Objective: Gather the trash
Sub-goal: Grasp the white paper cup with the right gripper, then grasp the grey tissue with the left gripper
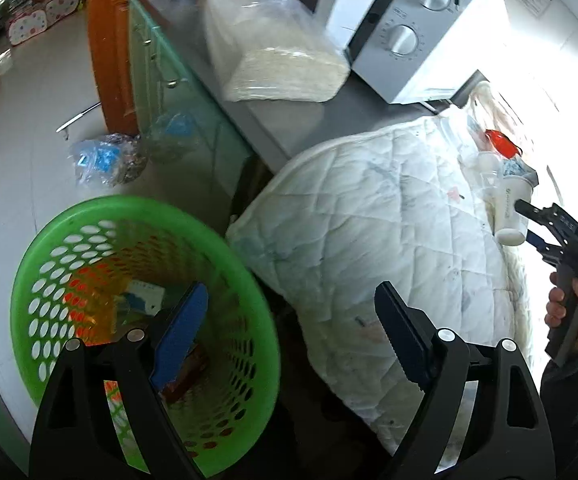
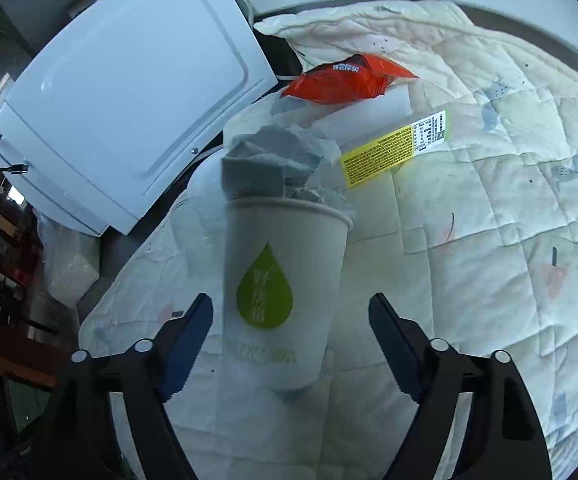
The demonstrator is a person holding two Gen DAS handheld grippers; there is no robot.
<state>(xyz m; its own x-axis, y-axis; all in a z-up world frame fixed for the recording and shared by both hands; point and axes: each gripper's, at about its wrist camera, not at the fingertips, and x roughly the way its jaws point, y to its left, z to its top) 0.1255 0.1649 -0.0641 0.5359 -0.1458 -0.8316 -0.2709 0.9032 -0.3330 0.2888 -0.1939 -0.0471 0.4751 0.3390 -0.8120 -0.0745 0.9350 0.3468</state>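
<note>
A white microwave with two round dials stands on a grey counter, and a clear plastic bag of pale grains leans just beside its door. A white quilted blanket with faint printed figures is heaped at the counter's near end. Below the counter run green cabinet doors with small metal handles, next to an orange-brown wooden post rising from the pale tiled floor.
</note>
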